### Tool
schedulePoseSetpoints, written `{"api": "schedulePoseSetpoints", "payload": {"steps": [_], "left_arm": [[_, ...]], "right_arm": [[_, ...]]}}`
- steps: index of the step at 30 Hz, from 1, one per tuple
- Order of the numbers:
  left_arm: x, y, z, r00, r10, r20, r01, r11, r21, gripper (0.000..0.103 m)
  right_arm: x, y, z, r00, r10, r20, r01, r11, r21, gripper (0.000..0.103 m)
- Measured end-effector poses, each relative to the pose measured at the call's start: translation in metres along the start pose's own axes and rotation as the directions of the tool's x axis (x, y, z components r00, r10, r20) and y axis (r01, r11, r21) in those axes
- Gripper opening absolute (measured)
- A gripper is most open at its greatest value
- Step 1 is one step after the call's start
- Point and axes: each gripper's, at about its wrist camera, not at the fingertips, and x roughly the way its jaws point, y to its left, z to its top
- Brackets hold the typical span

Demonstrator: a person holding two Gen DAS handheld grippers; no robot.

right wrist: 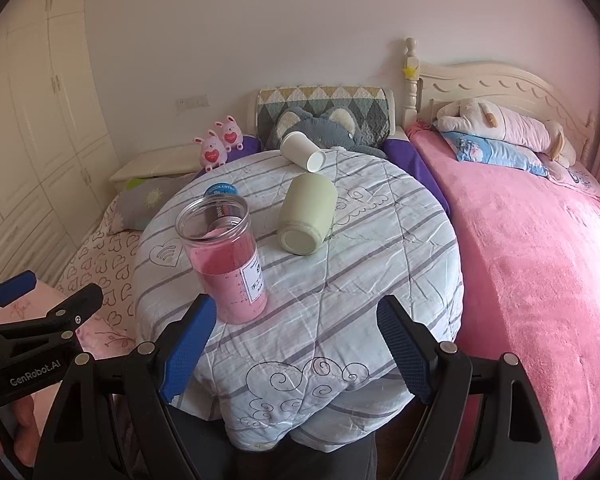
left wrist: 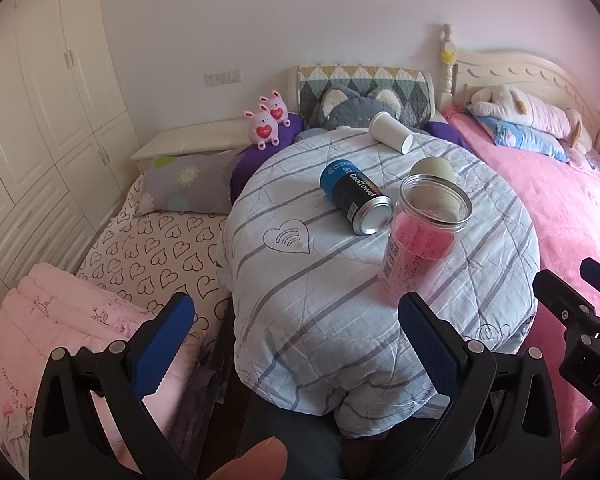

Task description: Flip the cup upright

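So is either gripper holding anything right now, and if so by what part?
Nothing is held. The left gripper and right gripper are both open, short of the clear jar and the cups lying on the table.

in front of me a round table [right wrist: 380, 280] is draped in a pale striped quilt. on it a clear jar [right wrist: 224, 256] with pink contents stands upright near my edge. a green cup [right wrist: 306, 214] lies on its side mid-table, a blue-and-black can [left wrist: 354, 198] lies to its left, and a white paper cup [right wrist: 302, 151] lies tipped at the far edge
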Motion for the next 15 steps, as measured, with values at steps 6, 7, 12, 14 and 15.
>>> {"api": "schedulePoseSetpoints", "payload": {"steps": [6, 7, 12, 14, 15], "left_arm": [[-0.0011, -0.0005, -0.0009, 1.0, -0.003, -0.003, 0.003, 1.0, -0.001, 0.103], [-0.0012, -0.0005, -0.001, 1.0, -0.004, -0.003, 0.004, 1.0, -0.001, 0.103], [-0.0008, -0.0004, -0.0009, 1.0, -0.004, -0.003, 0.004, 1.0, -0.001, 0.103], [-0.0008, -0.0003, -0.0008, 1.0, -0.003, -0.003, 0.003, 1.0, -0.002, 0.103], [-0.0011, -0.0004, -0.0009, 1.0, -0.003, -0.003, 0.003, 1.0, -0.002, 0.103]], "right_arm": [[-0.0001, -0.0012, -0.0004, 1.0, 0.0, -0.005, 0.001, 1.0, 0.003, 0.084], [-0.0001, -0.0017, -0.0004, 1.0, 0.001, -0.005, -0.001, 1.0, 0.003, 0.084], [-0.0002, -0.0019, -0.0003, 1.0, 0.005, -0.007, -0.005, 1.0, -0.003, 0.083], [0.0005, -0.0004, -0.0001, 1.0, 0.007, -0.009, -0.007, 1.0, -0.005, 0.084], [0.0006, -0.0002, 0.0, 1.0, 0.007, -0.009, -0.007, 1.0, -0.007, 0.084]]}}
